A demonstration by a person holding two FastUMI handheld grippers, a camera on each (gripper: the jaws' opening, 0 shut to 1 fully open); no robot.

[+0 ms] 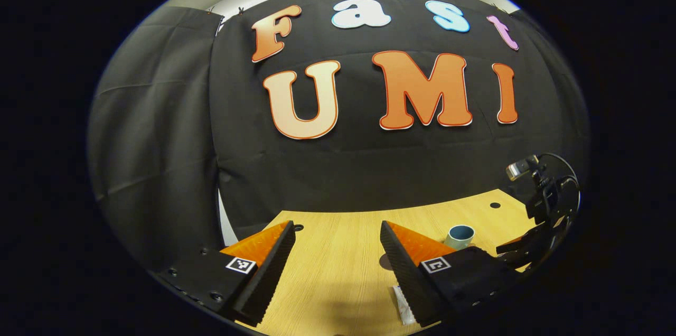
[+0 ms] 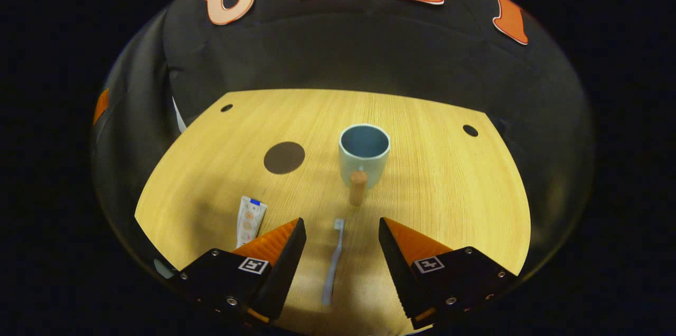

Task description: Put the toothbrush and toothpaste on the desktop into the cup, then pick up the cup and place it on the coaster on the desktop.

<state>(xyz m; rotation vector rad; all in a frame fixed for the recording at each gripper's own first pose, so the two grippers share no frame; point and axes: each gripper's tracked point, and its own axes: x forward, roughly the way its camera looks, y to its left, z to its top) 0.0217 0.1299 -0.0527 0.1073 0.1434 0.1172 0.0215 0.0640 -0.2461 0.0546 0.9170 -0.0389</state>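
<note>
Cup (image 2: 364, 154): upright on the desk (image 2: 449, 188), handle toward the right gripper (image 2: 340, 246). Coaster (image 2: 284, 157): flat, left of the cup, apart from it. Toothbrush (image 2: 332, 262): nearer than the cup, lying between the right gripper's spread fingers, untouched. Toothpaste (image 2: 250, 220): left of the toothbrush. Left gripper (image 1: 335, 254): fingers apart, empty, above the desk, left of the cup.

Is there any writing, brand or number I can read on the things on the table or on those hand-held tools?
Toothpaste tube: printed, but too small and blurred to read.
Square markers on the right gripper and the left gripper: black-and-white patterns, no letters.
Cup and toothbrush: no writing to be seen.
</note>
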